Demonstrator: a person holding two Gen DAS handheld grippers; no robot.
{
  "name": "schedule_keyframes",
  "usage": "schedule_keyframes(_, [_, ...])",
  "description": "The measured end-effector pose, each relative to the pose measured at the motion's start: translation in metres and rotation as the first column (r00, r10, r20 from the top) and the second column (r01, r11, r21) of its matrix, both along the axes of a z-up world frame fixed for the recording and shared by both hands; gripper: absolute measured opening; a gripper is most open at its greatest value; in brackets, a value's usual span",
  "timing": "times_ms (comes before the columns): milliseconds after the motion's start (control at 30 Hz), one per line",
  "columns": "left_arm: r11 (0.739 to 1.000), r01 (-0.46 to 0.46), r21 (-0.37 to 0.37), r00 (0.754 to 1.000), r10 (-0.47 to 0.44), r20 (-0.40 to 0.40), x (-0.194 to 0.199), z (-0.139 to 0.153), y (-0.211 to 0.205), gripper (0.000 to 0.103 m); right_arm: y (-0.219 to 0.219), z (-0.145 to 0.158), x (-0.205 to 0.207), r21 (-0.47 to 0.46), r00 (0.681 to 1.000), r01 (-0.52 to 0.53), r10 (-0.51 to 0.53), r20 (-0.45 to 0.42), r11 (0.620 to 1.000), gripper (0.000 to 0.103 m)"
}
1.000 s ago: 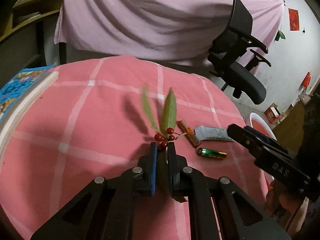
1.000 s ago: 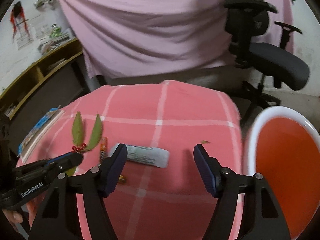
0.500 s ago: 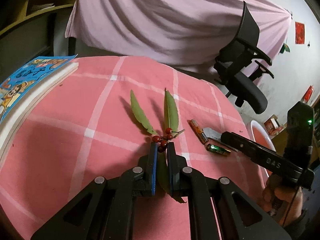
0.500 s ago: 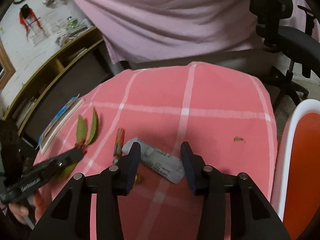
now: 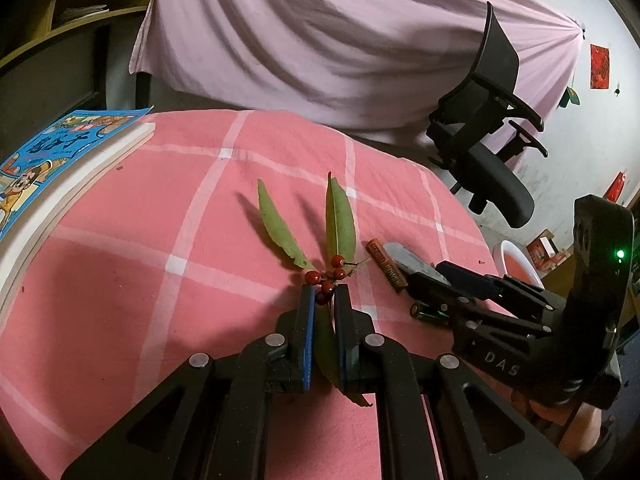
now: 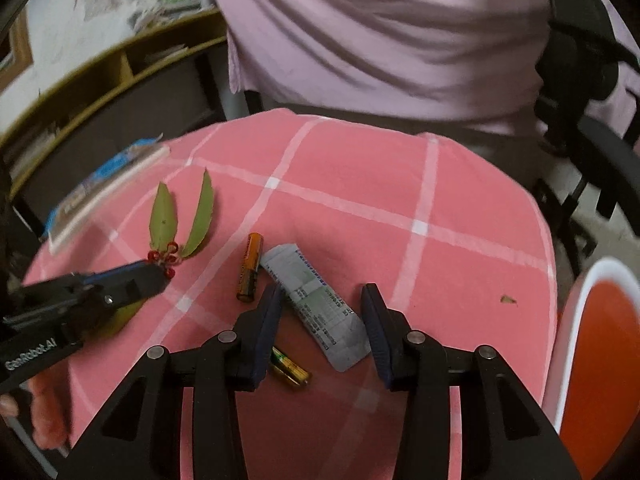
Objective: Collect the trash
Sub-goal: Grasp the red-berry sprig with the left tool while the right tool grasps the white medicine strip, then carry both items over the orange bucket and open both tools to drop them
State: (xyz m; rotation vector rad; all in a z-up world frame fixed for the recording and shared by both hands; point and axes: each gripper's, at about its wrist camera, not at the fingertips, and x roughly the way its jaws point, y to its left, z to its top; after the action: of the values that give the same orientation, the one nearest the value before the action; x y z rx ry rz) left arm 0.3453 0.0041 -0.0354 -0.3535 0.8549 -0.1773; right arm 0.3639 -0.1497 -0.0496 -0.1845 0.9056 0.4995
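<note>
My left gripper (image 5: 323, 296) is shut on a leafy sprig (image 5: 340, 224) with red berries; a leaf runs between the fingers and two leaves stick out ahead. It also shows in the right wrist view (image 6: 182, 224). My right gripper (image 6: 322, 294) is open, its fingers on either side of a silver blister pack (image 6: 320, 304) lying on the pink checked tablecloth (image 6: 360, 184). An orange battery (image 6: 250, 266) lies left of the pack. A green battery (image 6: 290, 368) lies under the left finger.
A white bin with orange inside (image 6: 600, 352) stands off the table's right edge. A blue book (image 5: 48, 160) lies at the table's left. A black office chair (image 5: 488, 148) stands behind. A small leaf scrap (image 6: 508, 299) lies near the right edge.
My right gripper moved left and down over the blister pack, narrowing and then widening a little. My left gripper stayed shut on the sprig, now lower toward the table.
</note>
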Motion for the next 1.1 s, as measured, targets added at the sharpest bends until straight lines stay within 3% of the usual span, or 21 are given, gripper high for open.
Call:
schedule_keyframes(200, [1.0,-0.031,-0.003,0.999,0.031,0.027,-0.006,0.002,0.003,0.006,0.0,0.001,-0.007,0.004,1.0,-0.022,0.021,0.019,1.0,0.018])
schedule_keyframes(400, [0.999,-0.042,-0.009,0.996,0.042,0.077,-0.012,0.009,0.001,0.006,0.001,0.01,-0.021,0.015,0.996,0.002,-0.003,0.091,1.0,0.017])
schedule_keyframes(633, [0.999,-0.038,0.038,0.967,0.027,0.252,-0.036,0.03,-0.01,0.006,-0.01,0.032,-0.048,0.096,0.965,0.052,-0.074,0.251,0.994,0.017])
schedule_keyframes(833, [0.994,-0.071,0.086,0.9,0.027,0.435,-0.064,0.045,-0.019,0.006,-0.034,0.049,-0.072,0.22,0.91,0.088,-0.168,0.379,0.972,0.017])
schedule_keyframes(1000, [0.983,-0.104,0.151,0.804,-0.006,0.595,-0.095,0.054,-0.034,0.006,-0.051,0.065,-0.095,0.296,0.843,0.103,-0.241,0.481,0.95,0.017])
schedule_keyframes(1100, [0.974,-0.111,0.195,0.76,-0.043,0.649,-0.108,0.056,-0.046,0.006,-0.055,0.074,-0.108,0.3,0.799,0.098,-0.255,0.544,0.949,0.017])
